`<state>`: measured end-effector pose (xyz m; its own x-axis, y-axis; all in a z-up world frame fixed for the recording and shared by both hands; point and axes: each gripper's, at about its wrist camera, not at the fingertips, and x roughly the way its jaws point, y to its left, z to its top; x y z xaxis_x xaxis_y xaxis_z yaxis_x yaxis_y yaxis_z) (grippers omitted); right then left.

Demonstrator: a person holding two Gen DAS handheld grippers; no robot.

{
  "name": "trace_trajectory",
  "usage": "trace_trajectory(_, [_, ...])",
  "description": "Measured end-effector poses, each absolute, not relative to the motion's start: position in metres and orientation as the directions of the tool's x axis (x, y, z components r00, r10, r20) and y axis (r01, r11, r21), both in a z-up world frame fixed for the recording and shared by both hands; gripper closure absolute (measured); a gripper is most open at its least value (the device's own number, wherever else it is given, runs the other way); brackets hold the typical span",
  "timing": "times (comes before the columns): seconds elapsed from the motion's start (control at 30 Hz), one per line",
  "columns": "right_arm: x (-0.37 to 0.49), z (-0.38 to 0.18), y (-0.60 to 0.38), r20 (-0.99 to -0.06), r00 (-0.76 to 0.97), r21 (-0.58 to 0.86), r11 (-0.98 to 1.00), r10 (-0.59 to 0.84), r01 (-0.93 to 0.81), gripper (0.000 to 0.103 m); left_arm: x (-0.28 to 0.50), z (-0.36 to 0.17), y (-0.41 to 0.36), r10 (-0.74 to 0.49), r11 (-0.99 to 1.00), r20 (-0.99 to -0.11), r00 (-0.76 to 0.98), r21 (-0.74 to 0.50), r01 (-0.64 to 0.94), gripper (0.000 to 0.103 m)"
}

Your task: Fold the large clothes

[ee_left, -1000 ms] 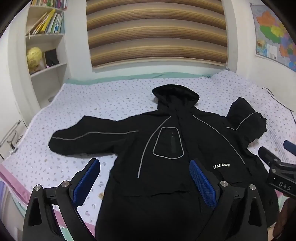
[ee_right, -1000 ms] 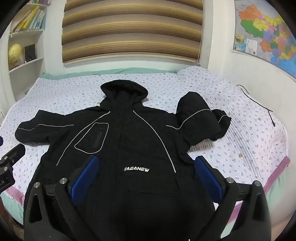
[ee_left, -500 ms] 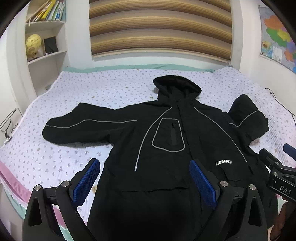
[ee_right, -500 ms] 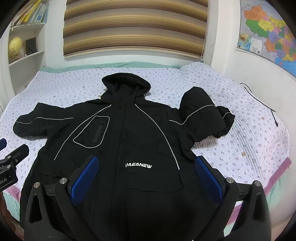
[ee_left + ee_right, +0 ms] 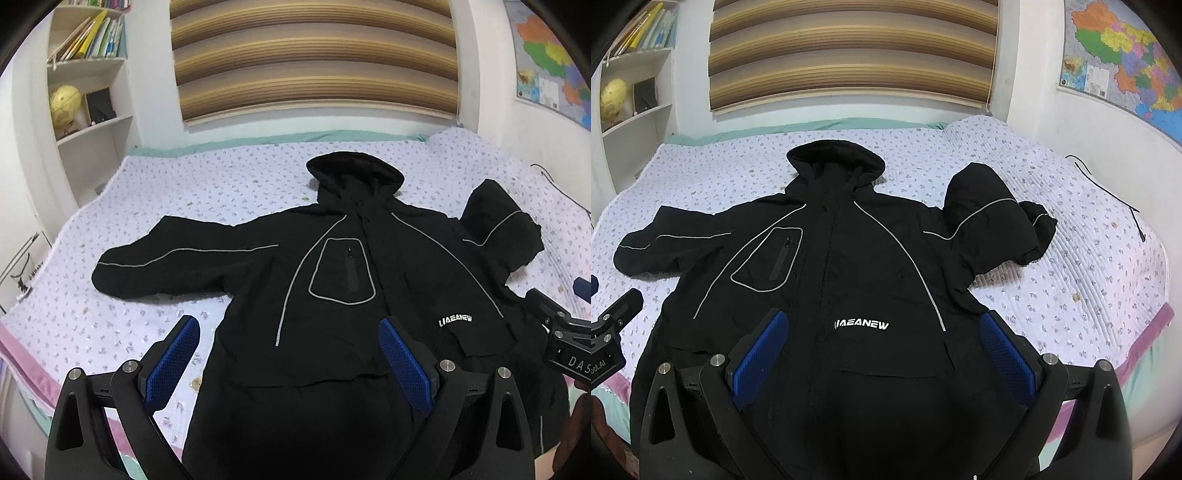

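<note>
A large black hooded jacket (image 5: 332, 295) with grey piping lies face up on the bed; it also shows in the right wrist view (image 5: 849, 288). Its left sleeve (image 5: 177, 266) lies stretched out flat. Its right sleeve (image 5: 993, 225) is bunched and doubled back near the shoulder. My left gripper (image 5: 288, 354) is open and empty, held above the jacket's lower left hem. My right gripper (image 5: 886, 354) is open and empty, above the lower front by the white logo (image 5: 861, 325). The right gripper's side also shows in the left wrist view (image 5: 561, 332).
The bed (image 5: 184, 192) has a white flowered quilt with a pink edge (image 5: 1145, 339). A bookshelf with a yellow globe (image 5: 64, 105) stands at the far left. A black cable (image 5: 1108, 184) lies on the bed's right side. A map (image 5: 1123, 59) hangs on the right wall.
Both grippers have shifted slightly, so the jacket sits a little differently in each view. The jacket itself has not moved. Both grippers stay open.
</note>
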<state>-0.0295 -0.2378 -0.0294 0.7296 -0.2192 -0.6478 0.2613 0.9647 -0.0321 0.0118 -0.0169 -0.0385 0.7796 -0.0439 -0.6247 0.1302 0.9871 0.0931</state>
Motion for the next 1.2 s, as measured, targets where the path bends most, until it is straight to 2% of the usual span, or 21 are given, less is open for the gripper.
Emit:
trace_trajectory(0.1, [-0.0299,-0.0288,-0.2381,-0.647,0.730,-0.033,0.965,-0.220,0.262,0.000,0.0093,-0.0395,-0.0201,-0.016,0.986,-0.618,0.786,0.122,0.117,0.006])
trace_trajectory(0.37, [-0.0318,-0.0288,-0.2404,-0.648,0.728,-0.028,0.963,-0.222,0.268,0.000,0.0080,-0.0405,-0.0194,-0.039,0.987,-0.621,0.783,0.100,0.128,0.006])
trace_trajectory(0.53, [-0.0314,-0.0281,-0.2428,-0.650,0.726,-0.028,0.962,-0.224,0.271,0.000,0.0101,-0.0392,-0.0106,-0.101,0.990,-0.636,0.765,0.011,0.140,0.006])
trace_trajectory(0.8, [-0.0307,-0.0276,-0.2449,-0.649,0.726,-0.026,0.960,-0.227,0.277,0.000,0.0101,-0.0356,-0.0117,-0.130,0.988,-0.634,0.762,-0.019,0.153,0.006])
trace_trajectory(1.2, [-0.0293,-0.0272,-0.2466,-0.649,0.726,-0.025,0.961,-0.225,0.276,0.000,0.0164,-0.0445,-0.0181,-0.129,0.985,-0.662,0.739,0.002,0.173,0.006])
